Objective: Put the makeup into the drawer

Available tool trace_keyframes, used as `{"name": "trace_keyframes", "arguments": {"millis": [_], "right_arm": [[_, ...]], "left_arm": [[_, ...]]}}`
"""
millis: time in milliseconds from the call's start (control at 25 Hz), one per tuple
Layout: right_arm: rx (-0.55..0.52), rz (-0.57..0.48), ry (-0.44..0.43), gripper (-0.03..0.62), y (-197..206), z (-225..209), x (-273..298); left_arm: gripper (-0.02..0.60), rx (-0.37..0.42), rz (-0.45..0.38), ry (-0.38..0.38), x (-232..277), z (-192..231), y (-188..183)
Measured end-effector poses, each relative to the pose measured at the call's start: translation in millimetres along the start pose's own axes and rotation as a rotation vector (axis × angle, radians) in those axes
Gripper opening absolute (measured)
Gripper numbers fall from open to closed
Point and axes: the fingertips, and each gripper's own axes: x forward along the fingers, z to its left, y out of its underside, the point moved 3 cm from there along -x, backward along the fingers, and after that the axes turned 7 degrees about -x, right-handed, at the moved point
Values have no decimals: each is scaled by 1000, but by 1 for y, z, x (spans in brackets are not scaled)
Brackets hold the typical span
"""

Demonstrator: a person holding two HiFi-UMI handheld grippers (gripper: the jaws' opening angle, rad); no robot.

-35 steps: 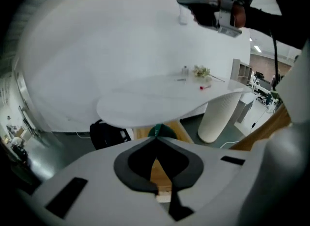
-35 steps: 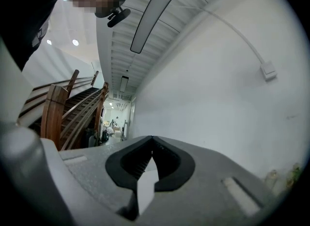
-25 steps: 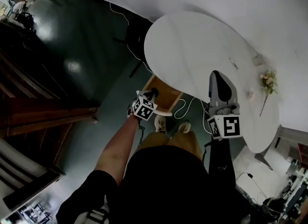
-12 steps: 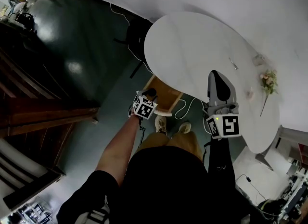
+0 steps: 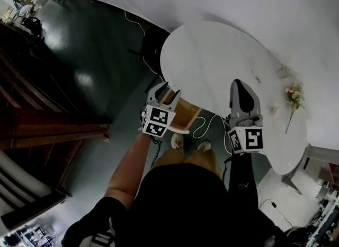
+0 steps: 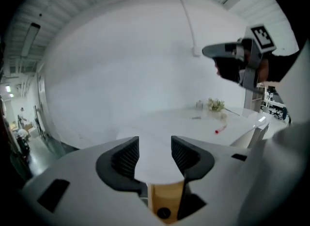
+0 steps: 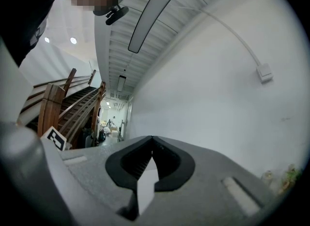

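My left gripper (image 5: 163, 93) hangs above the wooden drawer (image 5: 185, 114) that sticks out under the white table's (image 5: 212, 50) near edge. Its jaws are open and empty. In the left gripper view the left gripper (image 6: 154, 153) frames the tabletop, with the drawer front and its dark knob (image 6: 163, 213) just below. A small red makeup item (image 6: 219, 130) lies on the table near the flowers (image 6: 215, 104). My right gripper (image 5: 241, 88) is held level over the table's near edge, shut with nothing in it. In its own view the right gripper (image 7: 152, 146) faces a bare white wall.
A small jar (image 5: 282, 72), a thin item (image 5: 256, 73) and a pink piece (image 5: 274, 109) lie at the table's right end beside the flowers (image 5: 294, 91). A white cable (image 5: 204, 124) runs over the dark floor by my feet. A wooden staircase (image 5: 47, 129) stands at left.
My left gripper has risen from the drawer front, where it was low and closed, and its jaws now stand open. The right gripper has not moved.
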Motion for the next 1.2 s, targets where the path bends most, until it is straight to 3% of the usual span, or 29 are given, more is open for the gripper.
{"name": "trace_keyframes", "arguments": {"millis": [240, 360, 440, 720, 880, 1000, 1200], "right_arm": [[-1, -49, 17, 5, -12, -10, 3], [2, -62, 25, 5, -15, -13, 2], [4, -65, 29, 5, -15, -13, 0], [-48, -43, 125, 5, -16, -39, -28], [-61, -25, 201, 5, -11, -86, -66], [-74, -8, 264, 5, -8, -127, -103], [-96, 17, 371, 5, -2, -192, -168]], "left_arm": [[201, 71, -341, -2, -50, -14, -128], [201, 205, -474, -19, -78, -25, -169], [201, 265, -478, -1, -80, -33, -177], [201, 278, -496, 103, -61, -74, -190], [201, 202, -503, 185, -29, -121, -199], [201, 246, -521, 251, -7, -166, -213], [201, 194, -495, 343, 29, -244, -223]]}}
